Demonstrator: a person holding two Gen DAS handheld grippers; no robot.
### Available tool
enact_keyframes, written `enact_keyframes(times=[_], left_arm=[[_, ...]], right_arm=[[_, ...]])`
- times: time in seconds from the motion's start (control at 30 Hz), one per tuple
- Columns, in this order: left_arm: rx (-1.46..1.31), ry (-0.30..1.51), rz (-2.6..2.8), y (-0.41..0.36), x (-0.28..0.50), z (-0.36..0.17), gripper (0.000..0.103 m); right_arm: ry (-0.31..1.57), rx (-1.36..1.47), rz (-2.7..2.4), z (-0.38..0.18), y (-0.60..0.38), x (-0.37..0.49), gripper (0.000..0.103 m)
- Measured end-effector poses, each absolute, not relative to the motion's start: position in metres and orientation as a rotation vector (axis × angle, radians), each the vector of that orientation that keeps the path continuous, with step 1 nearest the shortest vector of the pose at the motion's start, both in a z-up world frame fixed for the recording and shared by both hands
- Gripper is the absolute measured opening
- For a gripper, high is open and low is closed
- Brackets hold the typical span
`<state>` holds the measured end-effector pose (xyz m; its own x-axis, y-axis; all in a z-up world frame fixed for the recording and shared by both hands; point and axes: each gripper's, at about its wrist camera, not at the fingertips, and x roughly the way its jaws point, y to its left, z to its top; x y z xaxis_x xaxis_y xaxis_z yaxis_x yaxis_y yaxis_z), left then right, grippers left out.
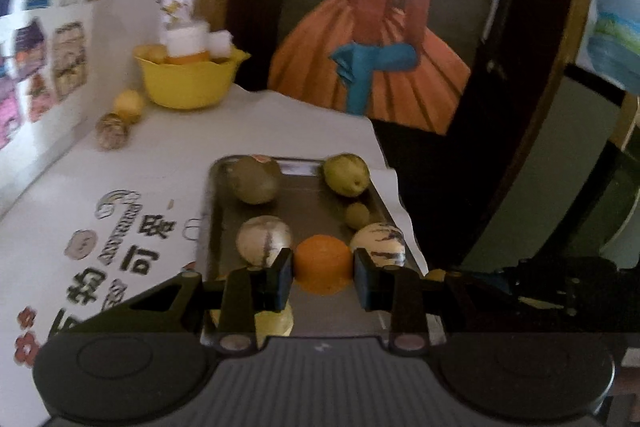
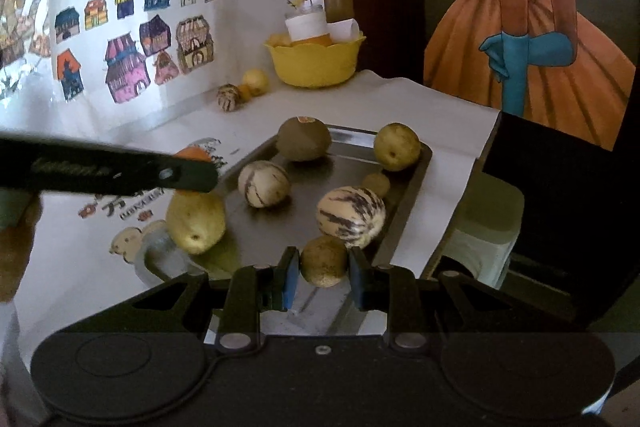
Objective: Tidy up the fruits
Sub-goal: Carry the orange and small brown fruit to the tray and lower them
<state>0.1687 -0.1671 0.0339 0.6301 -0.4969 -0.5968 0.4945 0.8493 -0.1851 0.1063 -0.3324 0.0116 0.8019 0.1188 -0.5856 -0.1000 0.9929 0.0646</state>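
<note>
A metal tray [image 1: 308, 187] [image 2: 280, 227] on the white table holds several fruits. Among them are two striped pale melons [image 2: 264, 183] [image 2: 351, 217], a brown-green fruit [image 2: 304, 139], a yellow-green fruit [image 2: 396, 147] and a yellow one [image 2: 196, 223] at the near left rim. My left gripper [image 1: 323, 273] is shut on an orange [image 1: 323, 259] just above the tray's near part. In the right wrist view its dark finger [image 2: 120, 171] crosses the left side, and the orange [image 2: 194, 153] peeks out behind it. My right gripper [image 2: 323, 267] is shut on a small brownish-yellow fruit [image 2: 324, 259] over the tray's near right edge.
A yellow bowl [image 2: 316, 63] with a white jar and fruit stands at the back by the wall. A striped fruit [image 2: 228, 97] and a yellow fruit [image 2: 256, 81] lie loose beside it. The table's right edge drops off beside the tray; a large painting stands behind.
</note>
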Motion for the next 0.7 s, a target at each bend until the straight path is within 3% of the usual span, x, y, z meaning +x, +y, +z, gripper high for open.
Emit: enact_keyframes(times=[0.7], left_arm=[[0.198,0.857,-0.579,-0.214,0.211,-0.001,0.035]], right_arm=[[0.674,-0.177,0.17,-0.015,-0.318,0.126,0.028]])
